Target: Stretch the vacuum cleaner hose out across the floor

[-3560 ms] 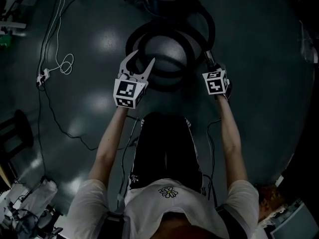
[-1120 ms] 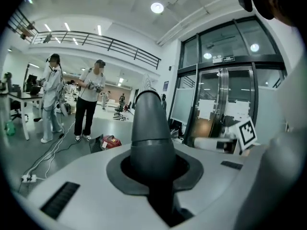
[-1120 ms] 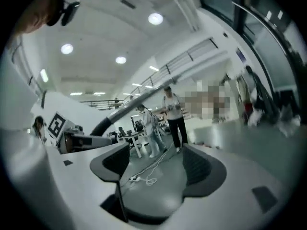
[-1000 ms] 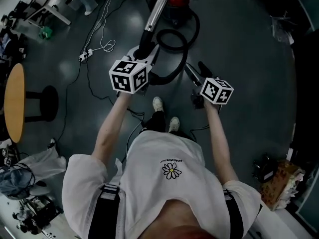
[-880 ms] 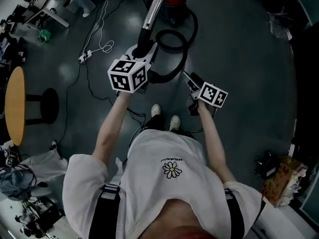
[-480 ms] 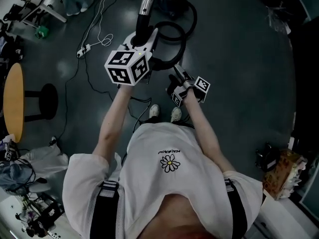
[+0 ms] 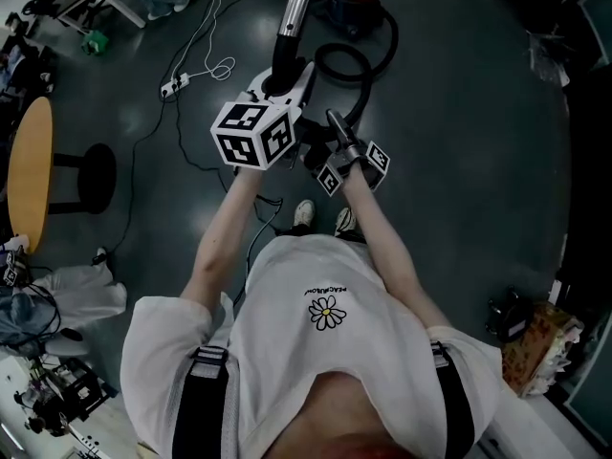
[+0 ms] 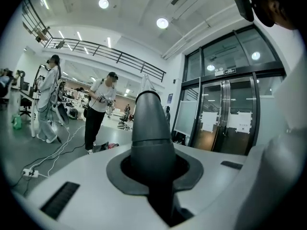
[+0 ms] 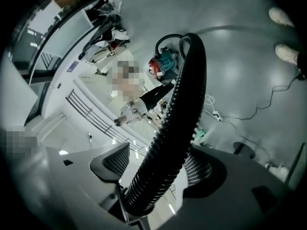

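Two grippers hold the two parts that matter, and they sit just beside each other in front of the person's chest. The left gripper point(image 7: 283, 79) is clamped tight on the dark cuff of the wand point(image 7: 295, 12), whose metal tube points up and away. The right gripper point(image 7: 339, 134) is closed round the ribbed black hose point(image 9: 184, 95) low in its jaws. From the right gripper the hose runs forward and curls back in a loop before it reaches the red and teal vacuum cleaner point(image 9: 162, 65), which stands on the floor point(image 7: 459, 161) ahead of the person. So the hose's long axis already points from the hands toward the cleaner, but much of its length is taken up in that curl. The right hand is the nearer one to the loop, and I judge that pulling it away from the cleaner would draw the curl straight. The floor is dark, smooth and glossy, so the hose should slide easily. To the left lie a power strip point(image 7: 172, 88) with a white cable point(image 7: 215, 65), and farther left a round counter point(image 7: 24, 185) and a stool point(image 7: 91, 175). The right side looks freer.
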Action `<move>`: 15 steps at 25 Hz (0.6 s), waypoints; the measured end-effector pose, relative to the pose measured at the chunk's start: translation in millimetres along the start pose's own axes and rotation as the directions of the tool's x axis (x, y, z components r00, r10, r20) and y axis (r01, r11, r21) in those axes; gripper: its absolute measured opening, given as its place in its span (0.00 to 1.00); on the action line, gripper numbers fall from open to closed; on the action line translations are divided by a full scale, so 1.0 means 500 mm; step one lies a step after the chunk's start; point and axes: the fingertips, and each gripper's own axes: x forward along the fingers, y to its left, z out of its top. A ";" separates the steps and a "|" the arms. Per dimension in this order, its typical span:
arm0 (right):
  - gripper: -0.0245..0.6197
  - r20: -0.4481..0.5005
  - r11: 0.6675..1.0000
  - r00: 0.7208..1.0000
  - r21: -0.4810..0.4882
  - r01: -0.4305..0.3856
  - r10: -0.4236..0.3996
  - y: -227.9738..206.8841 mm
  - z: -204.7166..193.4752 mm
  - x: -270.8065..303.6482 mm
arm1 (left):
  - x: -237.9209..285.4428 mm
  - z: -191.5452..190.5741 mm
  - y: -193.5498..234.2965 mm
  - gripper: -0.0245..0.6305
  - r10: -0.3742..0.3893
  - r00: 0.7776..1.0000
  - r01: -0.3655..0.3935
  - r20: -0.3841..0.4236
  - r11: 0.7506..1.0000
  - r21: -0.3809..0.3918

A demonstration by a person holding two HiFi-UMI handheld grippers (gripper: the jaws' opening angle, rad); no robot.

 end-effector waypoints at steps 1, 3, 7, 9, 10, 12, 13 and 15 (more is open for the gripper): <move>0.59 0.005 0.999 0.999 0.035 -0.035 0.035 0.006 -0.008 0.008 | -0.006 0.000 0.004 0.14 -0.002 1.000 0.002 0.003 1.000 -0.007; 0.59 0.027 0.993 0.996 0.081 -0.082 0.080 0.011 -0.013 0.019 | -0.016 0.004 0.013 0.14 -0.007 1.000 0.007 0.011 1.000 -0.016; 0.53 0.032 0.995 0.995 0.045 -0.092 0.090 0.012 -0.024 0.024 | -0.036 0.020 0.028 0.14 -0.048 0.998 0.050 0.043 0.998 -0.045; 0.40 0.039 0.997 0.997 0.008 -0.074 0.074 0.010 -0.026 0.022 | -0.039 0.025 0.027 0.14 -0.081 0.995 0.084 0.053 0.995 -0.046; 0.39 0.050 0.997 0.996 0.001 -0.073 0.073 0.011 -0.024 0.021 | -0.038 0.024 0.025 0.14 -0.094 0.994 0.096 0.049 0.995 -0.038; 0.38 0.090 0.997 0.993 0.008 -0.080 0.079 0.012 -0.017 0.016 | -0.032 0.017 0.027 0.15 -0.097 0.995 0.097 0.018 0.995 -0.017; 0.37 0.119 0.996 0.989 0.017 -0.086 0.084 0.012 -0.011 0.013 | -0.028 0.010 0.030 0.15 -0.085 0.996 0.085 -0.009 0.996 0.000; 0.35 0.194 0.994 0.976 0.039 -0.104 0.094 0.016 0.008 0.002 | -0.019 -0.009 0.034 0.18 -0.044 0.995 0.049 -0.093 0.997 0.060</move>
